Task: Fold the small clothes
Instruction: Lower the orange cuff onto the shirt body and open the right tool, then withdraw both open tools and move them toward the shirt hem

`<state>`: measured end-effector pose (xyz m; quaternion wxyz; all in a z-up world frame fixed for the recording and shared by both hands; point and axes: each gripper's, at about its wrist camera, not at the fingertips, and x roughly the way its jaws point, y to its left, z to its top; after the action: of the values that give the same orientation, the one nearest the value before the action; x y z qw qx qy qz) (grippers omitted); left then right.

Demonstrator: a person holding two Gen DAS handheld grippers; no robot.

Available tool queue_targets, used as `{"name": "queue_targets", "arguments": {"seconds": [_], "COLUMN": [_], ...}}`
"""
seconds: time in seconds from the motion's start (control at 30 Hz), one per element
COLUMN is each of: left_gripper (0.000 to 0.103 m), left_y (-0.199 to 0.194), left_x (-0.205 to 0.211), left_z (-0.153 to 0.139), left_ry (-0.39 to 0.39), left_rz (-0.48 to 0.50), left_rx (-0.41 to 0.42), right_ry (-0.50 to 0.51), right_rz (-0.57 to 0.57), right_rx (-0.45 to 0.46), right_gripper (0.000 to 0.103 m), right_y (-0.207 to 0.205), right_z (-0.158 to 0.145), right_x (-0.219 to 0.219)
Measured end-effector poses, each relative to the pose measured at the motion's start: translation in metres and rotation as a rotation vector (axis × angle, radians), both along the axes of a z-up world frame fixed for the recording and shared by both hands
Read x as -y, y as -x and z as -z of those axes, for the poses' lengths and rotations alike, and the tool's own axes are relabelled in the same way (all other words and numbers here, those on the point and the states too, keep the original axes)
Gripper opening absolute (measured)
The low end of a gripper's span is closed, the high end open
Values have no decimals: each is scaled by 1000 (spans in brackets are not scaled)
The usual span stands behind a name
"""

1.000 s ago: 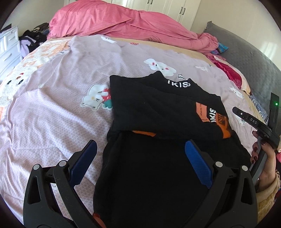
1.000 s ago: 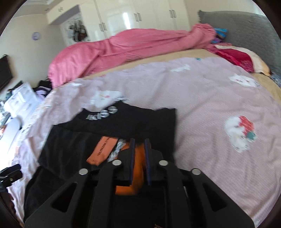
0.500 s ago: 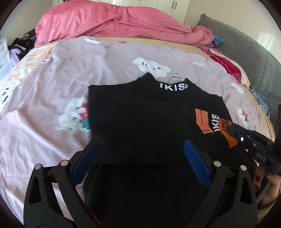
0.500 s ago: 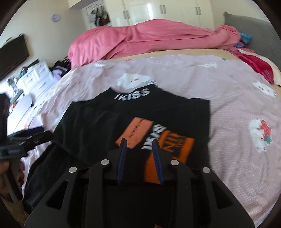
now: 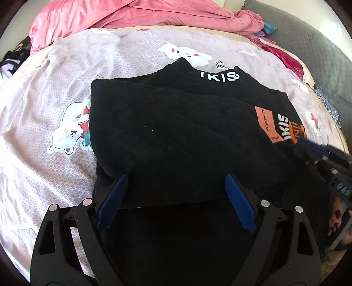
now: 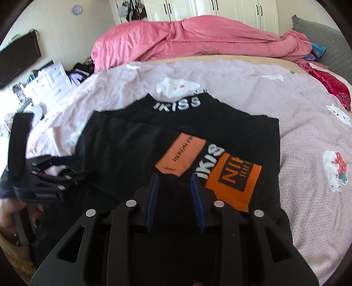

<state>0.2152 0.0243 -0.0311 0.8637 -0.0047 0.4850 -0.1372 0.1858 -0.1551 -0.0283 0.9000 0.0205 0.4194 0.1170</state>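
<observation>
Black top half-folded on the bed, both claws off the cloth.

At the left we hold the left claw [image 5: 176,198] with jaws wide apart and empty, low over the near hem of the top [image 5: 176,132], placed, we judge, to take the left edge for the next fold. The top lies across the middle of the bed [image 5: 44,165], collar toward the far edge where the pink duvet [image 5: 132,15] is heaped, one flap laid over itself. On the right, our right claw [image 6: 175,187] stands a little apart, gripping nothing, just before the orange patch [image 6: 233,180], probably ready for the matching edge.
</observation>
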Motion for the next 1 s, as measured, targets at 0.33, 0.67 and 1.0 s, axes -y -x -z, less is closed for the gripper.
{"name": "queue_targets", "arguments": {"seconds": [0.33,0.67,1.0], "left_gripper": [82,84,94], "left_y": [5,18,34], "left_x": [-5,-8,-16], "left_z": [1,-6,-13], "left_ry": [33,34,73], "left_rz": [-5,-15,-49], "left_rx": [3,22,19], "right_ry": [-4,-49,-76], "right_rz": [59,44,83], "right_rx": [-68,-21,7], "right_gripper": [32,59,78], "right_y": [-5,8,19], "right_z": [21,5,-4], "right_x": [19,20,26]}}
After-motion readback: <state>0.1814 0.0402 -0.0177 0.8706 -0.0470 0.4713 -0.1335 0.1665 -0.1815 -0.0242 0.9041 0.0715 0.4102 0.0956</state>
